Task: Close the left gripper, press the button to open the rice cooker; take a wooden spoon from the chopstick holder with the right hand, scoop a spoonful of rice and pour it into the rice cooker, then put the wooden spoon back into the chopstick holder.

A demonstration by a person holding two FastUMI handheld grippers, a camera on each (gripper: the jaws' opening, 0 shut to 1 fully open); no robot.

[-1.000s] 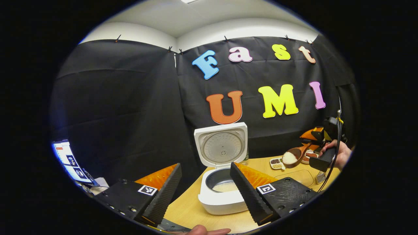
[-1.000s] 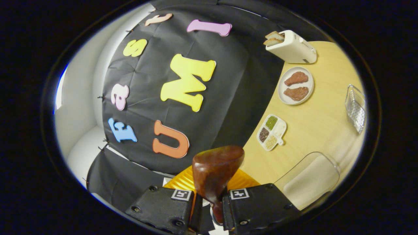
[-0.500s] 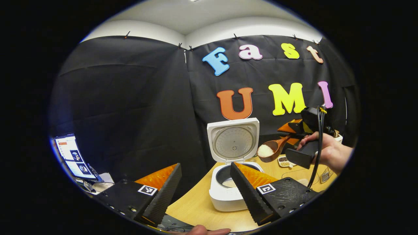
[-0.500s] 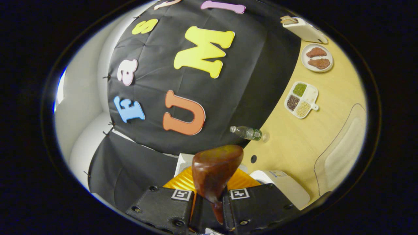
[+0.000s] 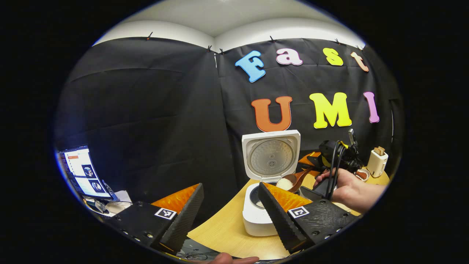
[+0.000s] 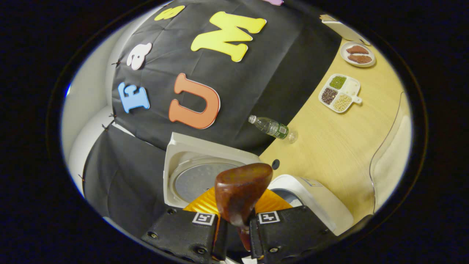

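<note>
The wooden spoon (image 5: 293, 179) is right over the open rice cooker (image 5: 262, 216), its bowl heaped with white rice (image 5: 284, 182) and poised above the inner pot, handle running back to the right claw (image 5: 318, 161) in the person's hand (image 5: 348, 189). In the right gripper view that claw is pinched on the spoon's handle (image 6: 239, 200), both fingers pressing it low down near the neck.

A light, rigid thing, this spoon, smooth and probably a bit slick, so a firm hold on the narrow handle looks the safe place; the loose grains are the touchy part and will likely spill with any early tilt.

The left claw (image 5: 229, 211) sits spread wide, holding nothing, hanging back near the counter (image 5: 227, 234) edge.

The left gripper view gives us the rice load and the pot beneath it. The right gripper view looks at the spoon's underside instead, with the raised lid (image 6: 194, 176) behind it, plus a water bottle (image 6: 271, 127) lying by the wall, a divided tray of grains (image 6: 339, 93) and a plate of meat (image 6: 357, 55) farther along.
</note>
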